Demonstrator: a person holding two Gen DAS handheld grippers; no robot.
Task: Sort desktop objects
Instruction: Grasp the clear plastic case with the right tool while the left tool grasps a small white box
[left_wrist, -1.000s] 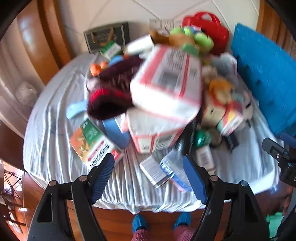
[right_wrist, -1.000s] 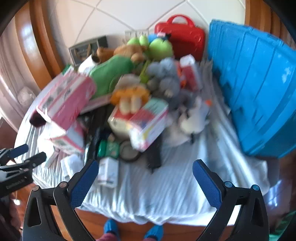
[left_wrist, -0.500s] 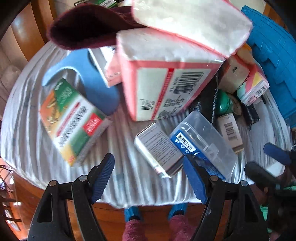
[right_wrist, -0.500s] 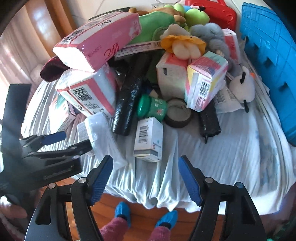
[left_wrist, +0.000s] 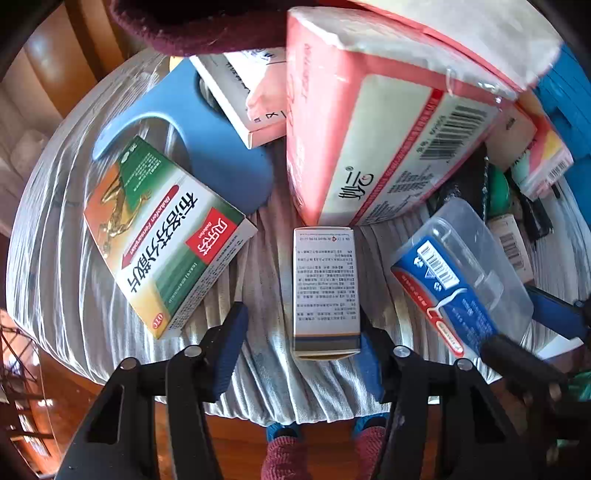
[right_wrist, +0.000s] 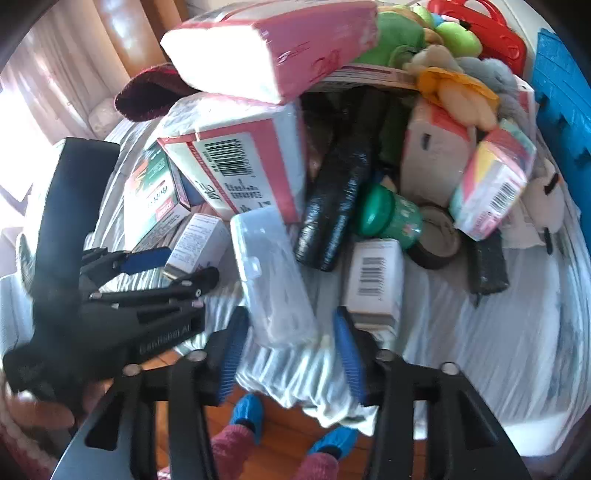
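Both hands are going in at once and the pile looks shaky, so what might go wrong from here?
Both grippers' jaws have just been closing: the left gripper around the small white box, the right gripper around the clear plastic case.
1. The pink tissue pack meets the box's far end; pulling may topple it.
2. The grippers work side by side and may collide.
3. The case lies near the table edge and might slip off.

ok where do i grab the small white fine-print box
Pinch the small white box across its narrow width at its near end, from above: it lies flat, both long sides clear, far end by the pink tissue pack.
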